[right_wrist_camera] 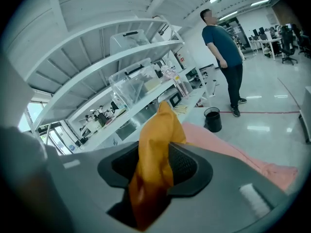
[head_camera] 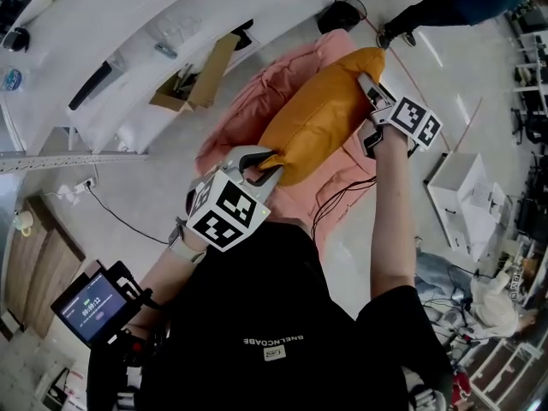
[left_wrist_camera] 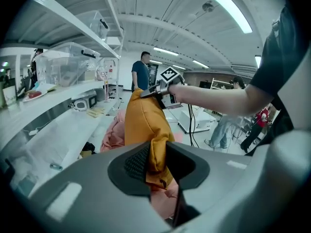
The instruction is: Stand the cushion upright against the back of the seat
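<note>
**Holding the cushion in the air above the seat, not yet placed**

The orange cushion hangs over the pink seat, carried by two of its corners. The left gripper has its jaws closed most of the way on the corner at the near side of the seat, close to the person. In the left gripper view the orange cloth is pinched between the two dark pads, and a small fold sticks out below them. The right gripper grips the opposite corner, over the far side of the seat. In the right gripper view the cloth is bunched thick between its pads in the same way. Both grips look firm, with no free gap beside the cloth.

Between the two grippers the cushion stretches long over the middle of the seat, and as far as I can see it does not rest on it.

So the first part of the task seems done: the cushion is picked up with both grippers and is free of the seat. The main part is left. The cushion is not yet against the back of the seat and does not stand on its edge there. I think it must be brought to the back, set down with its lower edge on the seat, leaned there, and then let go. Which side of the seat is the back, I cannot tell, because the seat looks soft and crumpled and the cushion hides much of it.
</note>
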Action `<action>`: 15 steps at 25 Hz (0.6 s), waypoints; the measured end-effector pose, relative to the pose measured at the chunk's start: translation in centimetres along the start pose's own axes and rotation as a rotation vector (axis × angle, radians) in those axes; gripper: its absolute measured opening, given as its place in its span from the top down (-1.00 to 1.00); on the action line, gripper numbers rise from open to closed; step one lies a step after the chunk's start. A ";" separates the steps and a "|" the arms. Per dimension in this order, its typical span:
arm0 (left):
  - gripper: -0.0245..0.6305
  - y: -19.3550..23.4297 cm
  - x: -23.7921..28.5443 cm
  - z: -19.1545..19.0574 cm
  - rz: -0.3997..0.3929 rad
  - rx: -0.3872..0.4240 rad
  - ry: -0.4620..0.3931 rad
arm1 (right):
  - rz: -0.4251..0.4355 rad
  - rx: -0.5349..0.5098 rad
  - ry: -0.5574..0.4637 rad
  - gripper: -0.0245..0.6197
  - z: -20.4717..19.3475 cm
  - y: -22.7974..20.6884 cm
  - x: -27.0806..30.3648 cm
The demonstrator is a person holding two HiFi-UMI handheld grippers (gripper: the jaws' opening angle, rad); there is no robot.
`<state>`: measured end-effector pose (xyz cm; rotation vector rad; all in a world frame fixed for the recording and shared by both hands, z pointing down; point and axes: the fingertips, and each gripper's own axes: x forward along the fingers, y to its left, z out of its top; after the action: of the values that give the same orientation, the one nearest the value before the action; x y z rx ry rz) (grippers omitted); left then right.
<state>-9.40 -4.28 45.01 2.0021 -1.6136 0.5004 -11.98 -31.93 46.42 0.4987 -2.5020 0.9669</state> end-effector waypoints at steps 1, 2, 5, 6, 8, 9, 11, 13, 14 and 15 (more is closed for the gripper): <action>0.59 0.0 0.2 -0.4 -0.002 -0.007 0.003 | 0.000 0.001 0.008 0.36 -0.3 -0.1 0.2; 0.59 0.1 0.4 -0.7 -0.005 -0.017 0.005 | 0.000 -0.001 0.015 0.35 -0.7 -0.3 0.4; 0.60 0.2 0.9 -1.8 -0.018 -0.053 0.006 | 0.001 -0.015 0.035 0.34 -1.5 -0.6 1.1; 0.61 0.3 1.1 -2.1 -0.024 -0.066 0.006 | 0.000 -0.019 0.039 0.33 -1.7 -0.6 1.3; 0.61 0.5 1.2 -2.7 -0.030 -0.086 0.015 | -0.003 -0.032 0.047 0.32 -2.2 -0.5 1.8; 0.61 0.5 1.4 -3.1 -0.034 -0.095 0.021 | -0.007 -0.042 0.052 0.31 -2.4 -0.5 2.1; 0.62 0.5 1.7 -3.7 -0.038 -0.105 0.031 | -0.023 -0.060 0.061 0.31 -3.0 -0.6 2.4; 0.62 0.6 2.1 -4.5 -0.036 -0.114 0.047 | -0.040 -0.064 0.068 0.31 -3.6 -0.9 2.7; 0.62 0.6 2.3 -4.8 -0.037 -0.121 0.052 | -0.049 -0.063 0.071 0.31 -4.0 -1.2 2.8; 0.62 0.6 2.5 -5.1 -0.039 -0.129 0.055 | -0.058 -0.062 0.074 0.30 -4.3 -1.5 2.9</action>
<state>-9.23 -3.28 50.63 1.9044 -1.5307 0.4225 -12.77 -30.48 51.57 0.5037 -2.4299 0.8673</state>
